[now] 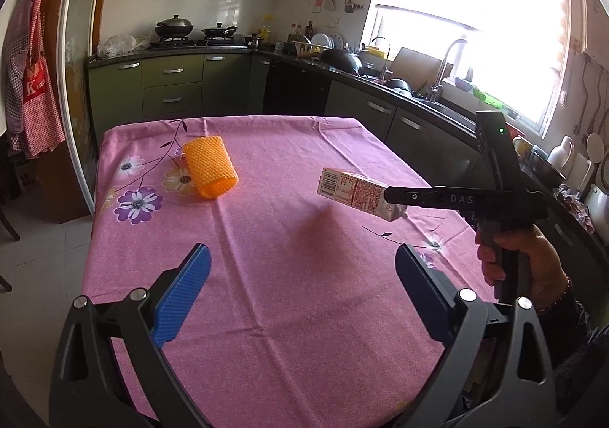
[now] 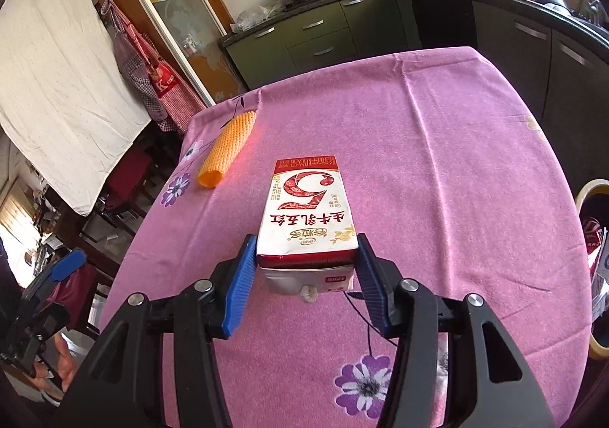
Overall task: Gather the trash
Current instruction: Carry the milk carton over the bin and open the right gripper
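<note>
My right gripper [image 2: 306, 268] is shut on a white and red milk carton [image 2: 306, 214] and holds it by its bottom end above the pink tablecloth. In the left wrist view the carton [image 1: 352, 192] hangs in the air at the tip of the right gripper [image 1: 392, 199], with its shadow on the cloth below. An orange foam net sleeve [image 1: 211, 171] lies on its side at the table's far left; it also shows in the right wrist view [image 2: 228, 148]. My left gripper [image 1: 300, 294] is open and empty over the table's near part.
The table [image 1: 304, 313] wears a pink flowered cloth. A bin with a yellowish rim [image 2: 593, 268] stands at the table's right edge with packaging in it. Green kitchen cabinets [image 1: 171, 85] and a counter with pans and a sink lie beyond. Aprons [image 1: 34, 85] hang at left.
</note>
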A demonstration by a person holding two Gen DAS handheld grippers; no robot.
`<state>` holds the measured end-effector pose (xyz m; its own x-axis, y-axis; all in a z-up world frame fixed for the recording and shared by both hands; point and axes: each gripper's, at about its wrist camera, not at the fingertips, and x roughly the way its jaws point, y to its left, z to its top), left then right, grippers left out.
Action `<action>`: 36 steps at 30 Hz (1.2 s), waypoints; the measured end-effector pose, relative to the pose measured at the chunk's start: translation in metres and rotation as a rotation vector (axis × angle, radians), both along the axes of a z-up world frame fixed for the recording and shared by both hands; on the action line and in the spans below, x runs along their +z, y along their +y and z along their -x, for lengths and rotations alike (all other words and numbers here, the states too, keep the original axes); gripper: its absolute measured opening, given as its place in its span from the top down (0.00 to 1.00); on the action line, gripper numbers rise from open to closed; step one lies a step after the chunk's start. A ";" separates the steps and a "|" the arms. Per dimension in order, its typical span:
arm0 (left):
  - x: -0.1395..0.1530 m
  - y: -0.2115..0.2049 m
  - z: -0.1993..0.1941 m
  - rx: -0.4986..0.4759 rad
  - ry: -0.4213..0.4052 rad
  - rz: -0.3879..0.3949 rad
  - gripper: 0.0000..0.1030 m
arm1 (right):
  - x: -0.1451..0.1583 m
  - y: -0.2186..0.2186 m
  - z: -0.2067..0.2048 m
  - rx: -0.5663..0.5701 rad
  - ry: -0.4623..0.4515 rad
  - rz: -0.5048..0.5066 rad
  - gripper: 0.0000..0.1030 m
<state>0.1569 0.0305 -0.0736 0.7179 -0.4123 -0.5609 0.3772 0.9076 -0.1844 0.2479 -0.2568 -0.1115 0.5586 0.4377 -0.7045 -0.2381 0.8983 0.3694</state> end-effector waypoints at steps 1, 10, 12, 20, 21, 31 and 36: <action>0.000 -0.004 0.001 -0.006 -0.002 0.001 0.10 | 0.004 -0.005 0.003 -0.001 -0.007 -0.002 0.50; 0.001 -0.034 0.002 -0.054 -0.002 -0.004 0.10 | 0.031 -0.036 0.021 -0.018 -0.065 -0.025 0.50; 0.004 -0.040 0.003 -0.064 -0.009 -0.017 0.10 | 0.037 -0.052 0.025 -0.053 -0.082 -0.030 0.50; 0.004 -0.057 -0.004 -0.096 -0.004 -0.030 0.10 | 0.041 -0.198 0.052 -0.431 -0.105 0.025 0.50; 0.003 -0.061 -0.005 -0.102 0.000 -0.031 0.10 | 0.036 -0.216 0.054 -0.480 -0.088 0.041 0.50; -0.001 -0.091 -0.013 -0.156 0.011 -0.056 0.10 | -0.034 -0.308 0.042 -0.747 0.068 0.171 0.45; -0.005 -0.093 -0.019 -0.156 0.030 -0.071 0.10 | -0.042 -0.317 0.063 -0.836 0.031 0.120 0.34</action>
